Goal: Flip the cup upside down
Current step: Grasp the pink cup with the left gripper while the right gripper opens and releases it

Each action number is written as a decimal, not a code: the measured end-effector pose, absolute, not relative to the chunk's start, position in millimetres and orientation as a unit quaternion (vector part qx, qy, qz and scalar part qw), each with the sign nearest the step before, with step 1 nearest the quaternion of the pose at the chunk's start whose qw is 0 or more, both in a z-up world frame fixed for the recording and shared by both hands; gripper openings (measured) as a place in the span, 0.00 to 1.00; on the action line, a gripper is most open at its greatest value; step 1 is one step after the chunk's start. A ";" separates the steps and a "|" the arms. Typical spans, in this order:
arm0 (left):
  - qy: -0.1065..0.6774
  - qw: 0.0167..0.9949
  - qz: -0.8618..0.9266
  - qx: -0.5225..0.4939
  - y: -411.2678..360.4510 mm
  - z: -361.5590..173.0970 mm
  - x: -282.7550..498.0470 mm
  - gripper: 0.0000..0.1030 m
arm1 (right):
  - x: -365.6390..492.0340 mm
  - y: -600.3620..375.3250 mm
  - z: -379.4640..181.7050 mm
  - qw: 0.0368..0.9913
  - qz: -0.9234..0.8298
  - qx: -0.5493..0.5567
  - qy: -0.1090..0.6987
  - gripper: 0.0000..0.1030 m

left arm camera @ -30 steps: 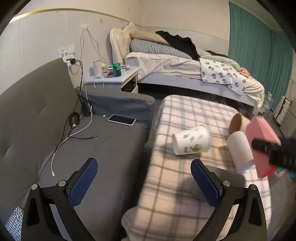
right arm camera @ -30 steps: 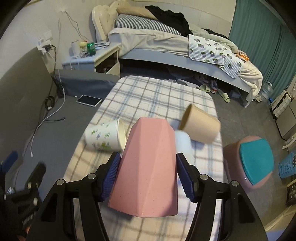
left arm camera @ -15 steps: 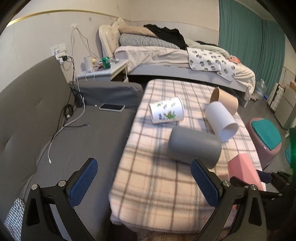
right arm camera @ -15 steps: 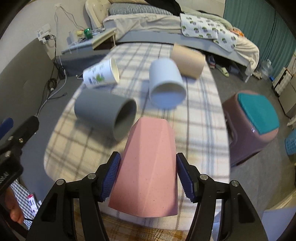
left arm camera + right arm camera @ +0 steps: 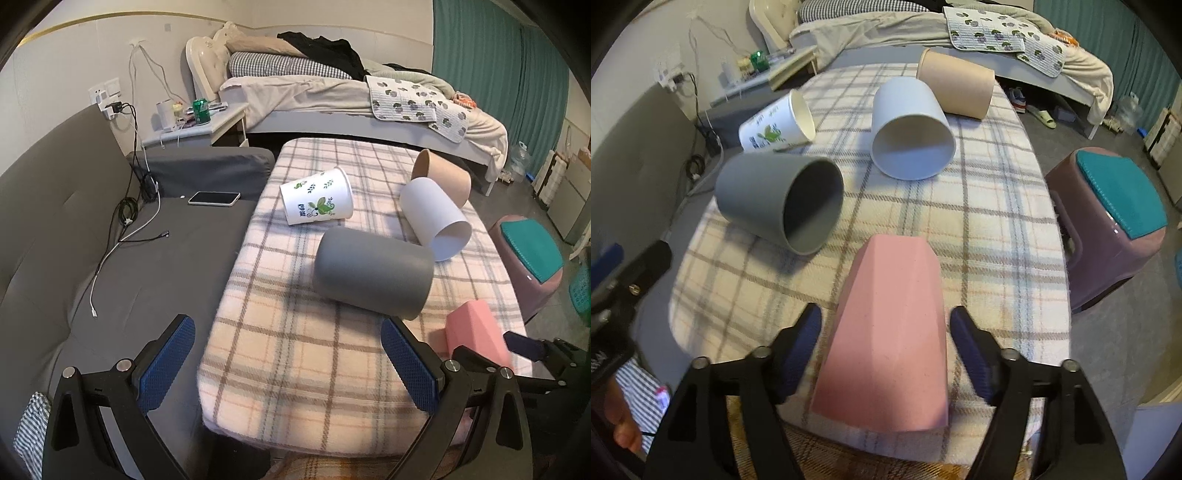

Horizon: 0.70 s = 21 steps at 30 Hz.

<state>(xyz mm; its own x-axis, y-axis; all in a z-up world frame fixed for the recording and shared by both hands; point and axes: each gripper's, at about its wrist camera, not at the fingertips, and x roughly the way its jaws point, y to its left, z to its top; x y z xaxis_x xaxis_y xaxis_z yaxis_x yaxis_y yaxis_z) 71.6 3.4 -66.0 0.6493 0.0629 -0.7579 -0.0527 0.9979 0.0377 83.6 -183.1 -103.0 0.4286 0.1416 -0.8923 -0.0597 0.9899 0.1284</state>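
Right wrist view: the pink cup (image 5: 892, 343) was seen standing mouth-down on the near edge of the plaid-covered worktop (image 5: 993, 221), between the fingers of the right tool (image 5: 886, 354), narrow base pointing away and up along the tool's axis. The fingers were spread, with gaps on both sides, so nothing was pinched, though blur made the contact hard to rule out entirely. The cup's rim was partly hidden by its own body. The left tool (image 5: 288, 362) was held wide apart and empty, well to the left of the cup. A grey cup (image 5: 779, 203) lay on its side nearby.
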 end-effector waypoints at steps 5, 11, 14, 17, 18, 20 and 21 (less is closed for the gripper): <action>0.417 0.909 0.022 0.008 -7.4 -53.0 68.3 1.00 | 69.4 -195.6 -71.6 0.866 0.057 0.042 0.494 0.81; 0.408 0.912 -0.022 0.024 -43.4 -31.2 61.8 1.00 | 49.7 -233.8 -29.7 0.895 0.019 0.015 0.446 0.83; 0.414 0.908 -0.049 0.035 -66.8 -28.6 63.6 1.00 | 41.2 -259.3 -15.0 0.906 -0.011 0.005 0.423 0.83; 0.436 0.895 -0.081 0.042 -91.3 -33.8 70.5 1.00 | 34.2 -286.6 -8.3 0.911 -0.037 0.013 0.410 0.83; 0.444 0.891 -0.087 0.042 -97.2 -37.3 72.3 1.00 | 33.3 -293.6 -9.1 0.911 -0.041 0.019 0.410 0.83; 0.457 0.883 -0.096 0.047 -109.4 -43.6 77.3 1.00 | 33.3 -306.5 -13.0 0.909 -0.048 0.032 0.412 0.83; 0.462 0.880 -0.096 0.050 -113.7 -46.5 79.2 1.00 | 33.8 -312.7 -16.6 0.907 -0.051 0.039 0.416 0.83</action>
<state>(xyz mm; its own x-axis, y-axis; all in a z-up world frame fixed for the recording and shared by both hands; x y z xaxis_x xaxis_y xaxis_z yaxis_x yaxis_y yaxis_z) 79.2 -113.7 -46.5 0.5550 -0.1234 -0.8227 0.2164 0.9763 -0.0004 33.8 -312.7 -16.6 0.6491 -0.0599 -0.7583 0.1240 0.9919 0.0277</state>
